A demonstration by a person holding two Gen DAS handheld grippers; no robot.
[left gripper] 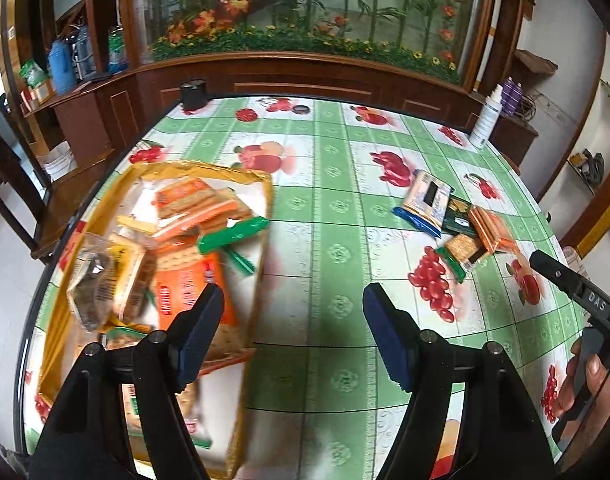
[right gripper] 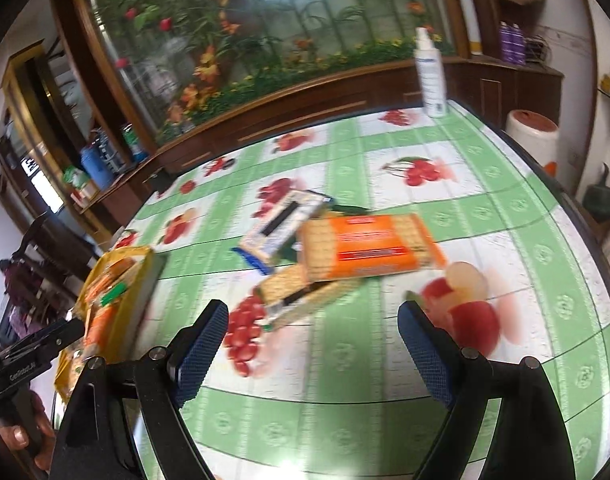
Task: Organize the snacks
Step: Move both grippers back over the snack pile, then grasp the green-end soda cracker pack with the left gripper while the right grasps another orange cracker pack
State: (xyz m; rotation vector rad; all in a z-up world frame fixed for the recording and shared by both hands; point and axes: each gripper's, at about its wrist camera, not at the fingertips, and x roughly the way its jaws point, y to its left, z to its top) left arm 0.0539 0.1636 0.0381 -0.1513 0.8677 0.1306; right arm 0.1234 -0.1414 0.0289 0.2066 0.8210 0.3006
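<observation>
I am holding my right hand-held gripper (right gripper: 313,344) apart and empty. The orange cracker pack (right gripper: 369,246) is lying just beyond it on the worktop (right gripper: 525,240), long axis left-right, nearer this hand. The left hand-held gripper (left gripper: 293,332), also apart, is hovering by the yellow snack box (left gripper: 61,280).

Both grippers are black with blue mesh-textured pads (left gripper: 389,340) and round silver screws; the right gripper (left gripper: 577,288), at three o'clock, bears white "DAS" lettering
</observation>
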